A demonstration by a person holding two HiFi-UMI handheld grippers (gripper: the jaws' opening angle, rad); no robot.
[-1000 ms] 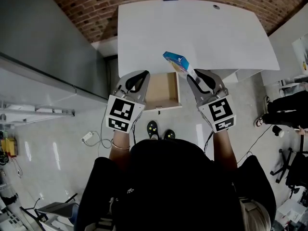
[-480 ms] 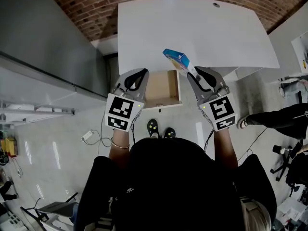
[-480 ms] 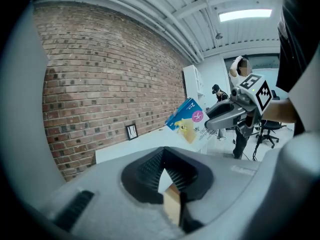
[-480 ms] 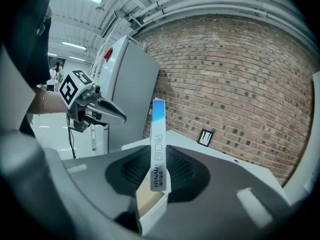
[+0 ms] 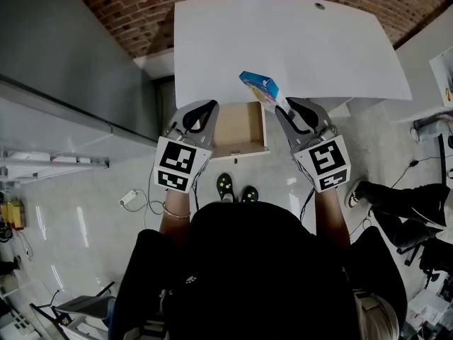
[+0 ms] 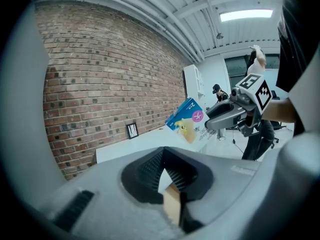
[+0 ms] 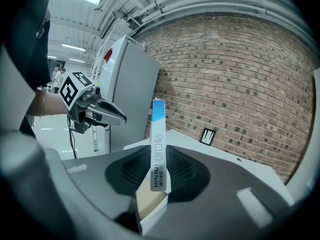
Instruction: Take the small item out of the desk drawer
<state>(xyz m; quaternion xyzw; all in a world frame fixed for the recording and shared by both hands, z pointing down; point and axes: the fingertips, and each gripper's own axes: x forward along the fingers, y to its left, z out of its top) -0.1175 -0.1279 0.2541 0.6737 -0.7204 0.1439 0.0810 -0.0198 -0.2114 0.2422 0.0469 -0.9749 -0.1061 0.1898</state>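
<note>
We kept still: right tongs [image 5: 283, 109] gripped the blue box [image 5: 259, 89], already lifted clear of the open drawer [image 5: 239, 132]; left tongs [image 5: 204, 112] stayed clenched, empty

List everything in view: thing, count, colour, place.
desk: one, white, against the brick wall
brick wall: one, red-brown, behind the desk
drawer: one, light wood, pulled open at the desk's near edge
box: one, blue, flat, held above the drawer's right corner
cabinet: one, grey, left of the desk
cable: one, white, on the floor at left
other person: one, dark clothes, right edge
shoes: two, black, below the drawer
left gripper: one, grey, shut, empty, left of the drawer
right gripper: one, grey, shut on the box
</note>
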